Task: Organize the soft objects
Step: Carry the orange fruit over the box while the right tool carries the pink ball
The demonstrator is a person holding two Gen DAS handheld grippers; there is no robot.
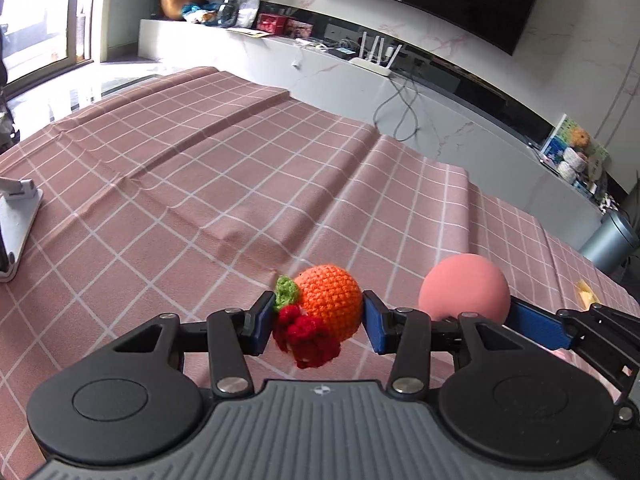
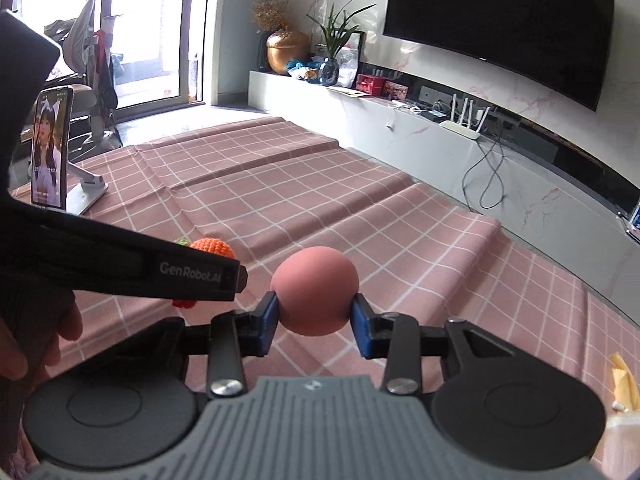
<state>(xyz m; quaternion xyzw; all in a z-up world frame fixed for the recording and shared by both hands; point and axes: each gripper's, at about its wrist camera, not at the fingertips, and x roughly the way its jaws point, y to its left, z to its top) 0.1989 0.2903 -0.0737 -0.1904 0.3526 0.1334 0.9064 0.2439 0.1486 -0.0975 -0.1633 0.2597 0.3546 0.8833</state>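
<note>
My left gripper (image 1: 318,320) is shut on an orange crocheted fruit (image 1: 330,300) with a green leaf and red knitted bits, held above the pink checked tablecloth (image 1: 200,184). My right gripper (image 2: 314,320) is shut on a smooth pink soft ball (image 2: 314,290), also held above the cloth. In the left wrist view the pink ball (image 1: 464,292) and a blue pad of the right gripper show just to the right of the fruit. In the right wrist view the left gripper's black body hides most of the orange fruit (image 2: 212,247).
A phone on a white stand (image 2: 50,152) stands at the table's left side; its base shows in the left wrist view (image 1: 16,224). A yellow object (image 2: 624,380) lies at the right edge. A white TV bench (image 2: 440,140) runs behind the table.
</note>
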